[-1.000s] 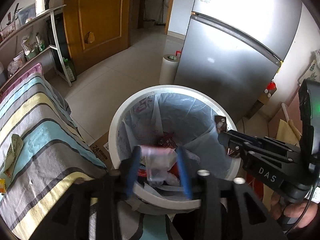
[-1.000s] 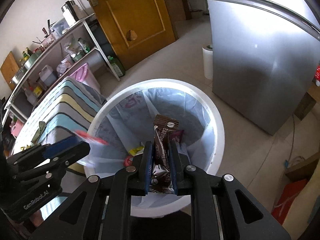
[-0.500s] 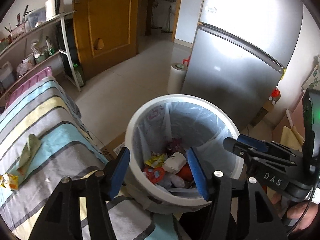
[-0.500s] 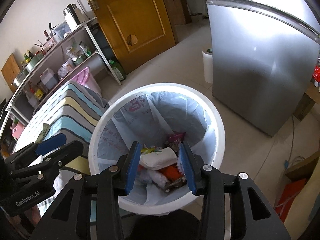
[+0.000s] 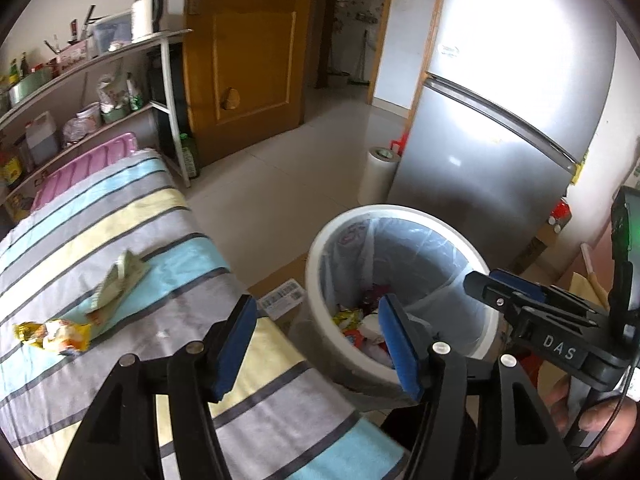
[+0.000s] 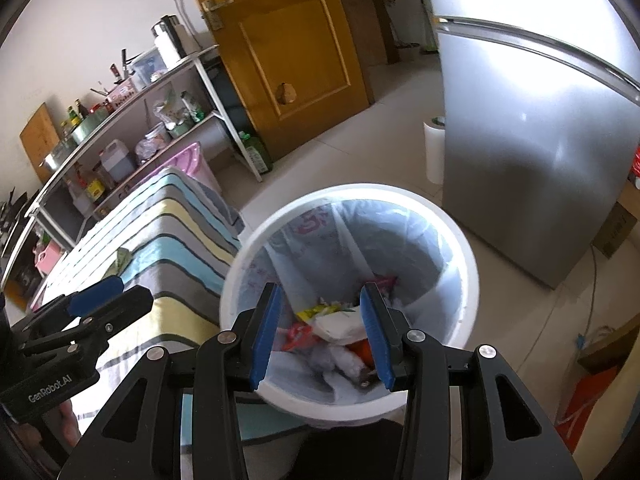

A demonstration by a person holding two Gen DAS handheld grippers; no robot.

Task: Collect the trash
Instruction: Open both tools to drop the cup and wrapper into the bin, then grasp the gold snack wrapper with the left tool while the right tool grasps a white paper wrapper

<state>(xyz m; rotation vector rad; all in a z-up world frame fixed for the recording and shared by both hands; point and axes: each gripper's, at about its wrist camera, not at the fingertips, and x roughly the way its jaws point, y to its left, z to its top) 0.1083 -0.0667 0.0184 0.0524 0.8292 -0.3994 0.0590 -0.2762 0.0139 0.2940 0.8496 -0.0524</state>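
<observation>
While both grippers stand released with nothing between their pads, the white trash bin (image 6: pixel 466 280) serves as the reference landmark for this record. Far to the left of the bin, a metal shelf rack (image 6: pixel 132 120) carries bottles, bags and containers. Nearer on that side, a striped tablecloth (image 5: pixel 120 216) covers a table whose edge sits just beside the bin. Two pieces of trash lie on the cloth, well left of the bin: a yellow snack wrapper (image 5: pixel 56 334) and, touching it toward the bin, a pale green wrapper (image 5: pixel 120 276). The left gripper (image 5: pixel 318 344) hangs over the table edge, its jaws spread wide, the right-hand one over the bin's near rim. The bin is lined with a translucent bag (image 6: pixel 360 240) and holds mixed wrappers and paper at the bottom (image 6: pixel 332 320). The right gripper (image 6: pixel 326 334) hangs directly above the bin opening, jaws apart and empty. Behind the bin stands a wooden door (image 6: pixel 288 52); to the right of the bin, a white roll (image 6: pixel 434 152) stands against a silver refrigerator (image 6: pixel 532 140).
</observation>
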